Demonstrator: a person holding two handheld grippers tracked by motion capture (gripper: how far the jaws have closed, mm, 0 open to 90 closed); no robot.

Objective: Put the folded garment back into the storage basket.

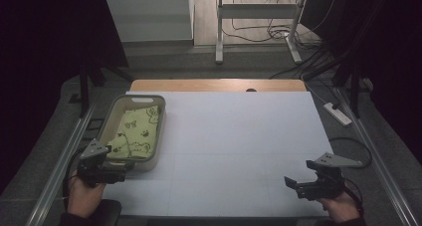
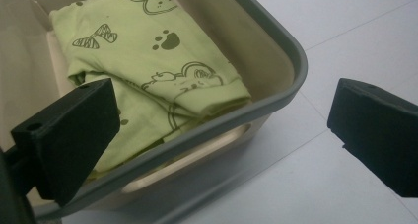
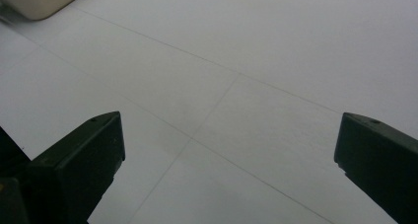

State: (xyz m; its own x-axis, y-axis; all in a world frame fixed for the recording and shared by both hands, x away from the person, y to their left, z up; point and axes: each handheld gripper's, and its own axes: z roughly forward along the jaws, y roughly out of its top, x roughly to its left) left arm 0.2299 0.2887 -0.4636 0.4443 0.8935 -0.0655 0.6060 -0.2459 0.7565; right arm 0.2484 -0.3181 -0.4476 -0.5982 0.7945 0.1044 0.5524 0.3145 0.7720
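White sheeting is spread over the tabletop [image 1: 229, 136], and thin seam lines are seen crossing it. A strip of bare wood is left showing at the far edge, well beyond both tongs. Dark grey floor is seen on each side, with metal rails running along it. Cables and a power strip [image 1: 337, 113] lie on the floor past the right tongs [image 1: 293, 184].

The left tongs [image 1: 122, 173] are held at the near left corner, with a hand [image 1: 84, 196] behind them. Their jaws are spread wide apart, and nothing is held between them. Right in front of them a cream bin [image 1: 110, 117] with a grey rim is found, and its near corner sits between the two jaws in the left gripper view. A folded green cloth [image 2: 162, 66] with dark animal prints is laid inside the bin [image 2: 286, 51], just ahead of the left jaw.

The right tongs are held at the near right corner, close to the front edge. Their jaws are also wide apart and empty. A wide stretch of bare white sheet is left open between the two tongs and ahead of the right one.
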